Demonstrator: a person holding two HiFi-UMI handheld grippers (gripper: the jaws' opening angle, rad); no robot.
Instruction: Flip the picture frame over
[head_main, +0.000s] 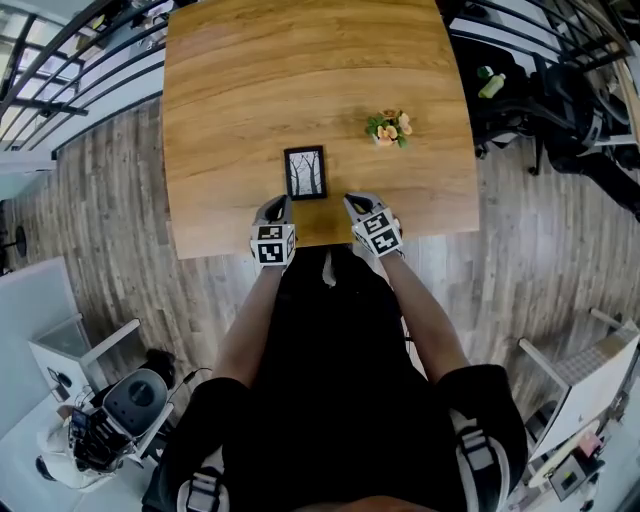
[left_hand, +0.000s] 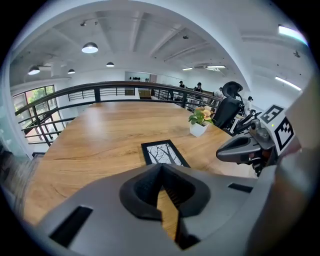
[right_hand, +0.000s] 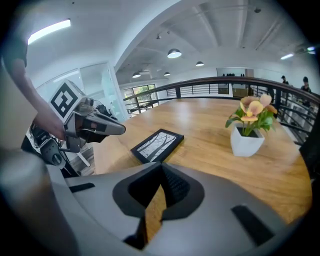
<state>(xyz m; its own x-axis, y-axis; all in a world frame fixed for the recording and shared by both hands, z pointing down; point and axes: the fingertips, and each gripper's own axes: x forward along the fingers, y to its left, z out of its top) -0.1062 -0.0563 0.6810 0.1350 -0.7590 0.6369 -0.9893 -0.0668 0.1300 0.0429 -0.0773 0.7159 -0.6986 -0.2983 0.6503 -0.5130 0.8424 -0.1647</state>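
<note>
A small black picture frame lies flat on the wooden table, with its print of bare trees facing up. My left gripper hovers just short of the frame's near left corner, jaws shut and empty. To the near right of the frame, my right gripper is likewise shut on nothing. In the left gripper view the frame sits just beyond the closed tips of the left gripper. The right gripper view shows the frame ahead and slightly left of the right gripper. Neither gripper touches the frame.
A white pot of orange flowers stands on the table to the right of and behind the frame. The table's near edge runs under both grippers. Black office chairs stand past the right side, and railings run along the left.
</note>
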